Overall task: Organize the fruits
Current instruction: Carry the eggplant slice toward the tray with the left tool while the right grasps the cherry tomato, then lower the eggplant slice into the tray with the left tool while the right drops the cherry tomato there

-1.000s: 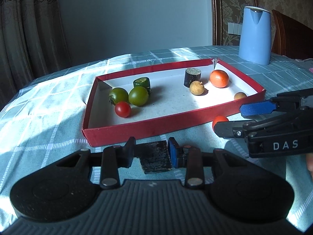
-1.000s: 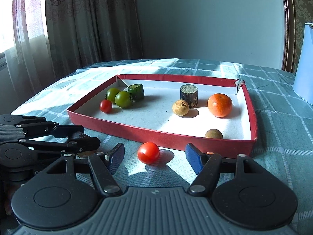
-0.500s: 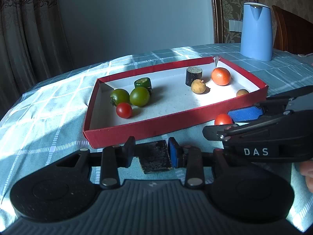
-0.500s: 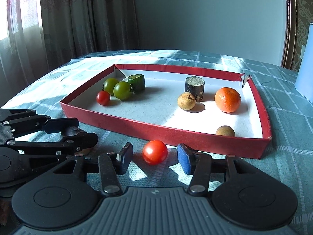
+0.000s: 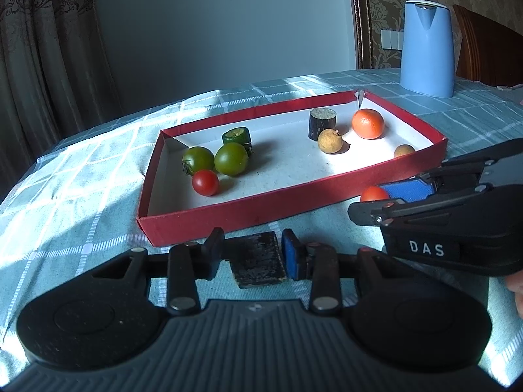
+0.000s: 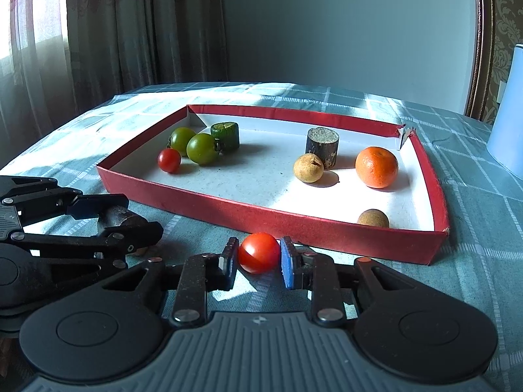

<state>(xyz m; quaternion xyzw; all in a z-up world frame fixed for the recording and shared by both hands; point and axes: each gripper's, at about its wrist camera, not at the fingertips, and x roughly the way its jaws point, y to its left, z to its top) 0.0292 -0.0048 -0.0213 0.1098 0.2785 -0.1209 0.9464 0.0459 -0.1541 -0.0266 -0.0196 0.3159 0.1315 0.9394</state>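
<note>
A red tray [image 5: 294,201] [image 6: 327,227] holds a red tomato [image 5: 205,182], two green tomatoes [image 5: 231,158], a green chunk [image 5: 236,136], a dark sugarcane chunk [image 5: 322,123], two longans [image 5: 330,140] and an orange [image 5: 368,123]. My right gripper [image 6: 257,258] is shut on a red cherry tomato [image 6: 259,252] on the cloth before the tray's front wall; it also shows in the left wrist view [image 5: 372,193]. My left gripper [image 5: 252,254] is shut on a dark sugarcane piece [image 5: 256,259], low over the cloth, left of the right gripper.
A blue kettle [image 5: 427,47] stands behind the tray at the right. A wooden chair [image 5: 487,52] is behind it. Curtains hang at the left. The table has a teal checked cloth [image 5: 81,196].
My right gripper has closed its fingers onto the red cherry tomato and moved nearer the tray. The left gripper still holds the dark piece and has barely moved.
</note>
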